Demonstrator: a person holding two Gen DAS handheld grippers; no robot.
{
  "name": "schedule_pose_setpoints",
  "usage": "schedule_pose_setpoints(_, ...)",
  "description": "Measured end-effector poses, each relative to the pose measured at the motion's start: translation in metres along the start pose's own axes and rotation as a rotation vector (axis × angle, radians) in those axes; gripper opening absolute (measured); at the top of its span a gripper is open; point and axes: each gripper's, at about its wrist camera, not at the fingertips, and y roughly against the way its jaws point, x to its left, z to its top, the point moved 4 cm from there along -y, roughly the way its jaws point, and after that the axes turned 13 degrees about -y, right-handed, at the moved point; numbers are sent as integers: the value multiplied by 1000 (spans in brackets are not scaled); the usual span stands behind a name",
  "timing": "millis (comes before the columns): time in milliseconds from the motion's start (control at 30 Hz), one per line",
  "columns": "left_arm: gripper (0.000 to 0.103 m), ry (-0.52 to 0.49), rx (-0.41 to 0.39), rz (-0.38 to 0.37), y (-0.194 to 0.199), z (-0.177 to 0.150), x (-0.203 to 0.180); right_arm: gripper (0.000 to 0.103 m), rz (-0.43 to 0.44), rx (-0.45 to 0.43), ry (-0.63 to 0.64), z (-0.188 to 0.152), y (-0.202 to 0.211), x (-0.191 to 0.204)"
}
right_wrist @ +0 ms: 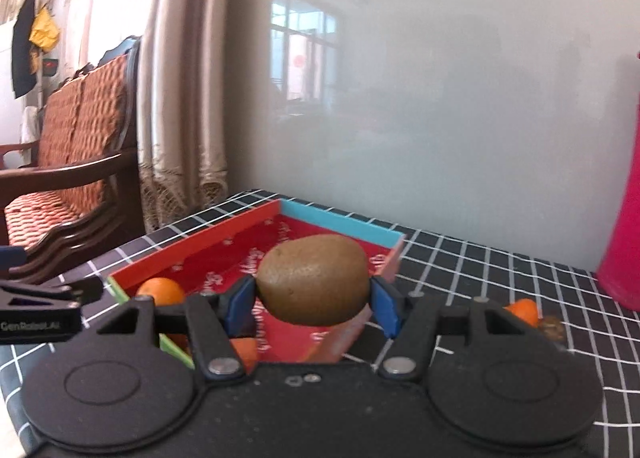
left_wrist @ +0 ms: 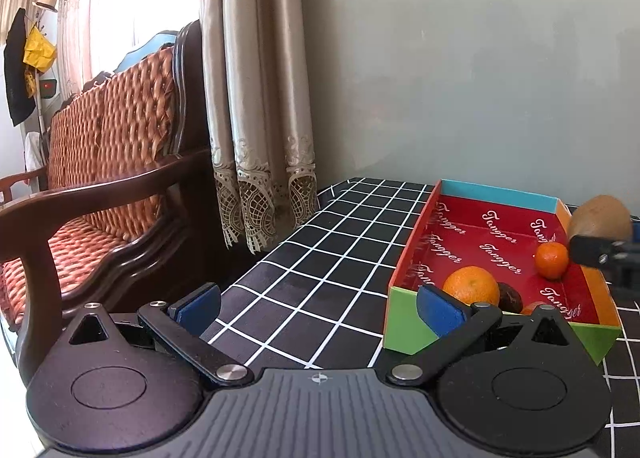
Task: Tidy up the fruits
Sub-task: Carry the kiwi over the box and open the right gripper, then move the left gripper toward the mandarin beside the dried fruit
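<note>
Meanwhile the right hand-held gripper clamped a kiwi above the red tray, while the left hand-held gripper stood wide open and empty over the checked tabletop.

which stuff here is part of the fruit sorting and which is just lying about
Part of the job:
kiwi, clamped in the right gripper
box
large orange, small orange, dark fruit in the box
small orange on the tablecloth
left gripper, open and empty

Lying about:
sofa
curtain
pink bottle
</note>
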Motion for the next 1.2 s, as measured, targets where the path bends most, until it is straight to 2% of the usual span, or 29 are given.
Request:
schedule_pose_setpoints(200,103,2,13,8,-3,-3,6,61,18,22,7,-6,-9,13)
schedule_pose_setpoints(367,103,3,17,13,-4,-4,8,62,-3,43,33,-13,-17,15)
schedule_pose_setpoints(400,103,4,14,12,-3,-4,8,66,-12,27,39,-13,-15,15)
schedule_pose_setpoints(433,103,6,14,10,-3,-4,7,75,-22,9,48,-12,-13,16)
schedule_pose_setpoints(567,103,3,11,3,-3,-2,4,78,-17,-44,54,-5,-2,13)
schedule_pose_setpoints(800,103,5,-10,-21,1,6,-7,78,-75,-60,27,1,7,-15)
schedule_pose_setpoints(1200,103,-42,-61,-108,17,31,-62,78,-182,-83,-35,8,37,-83)
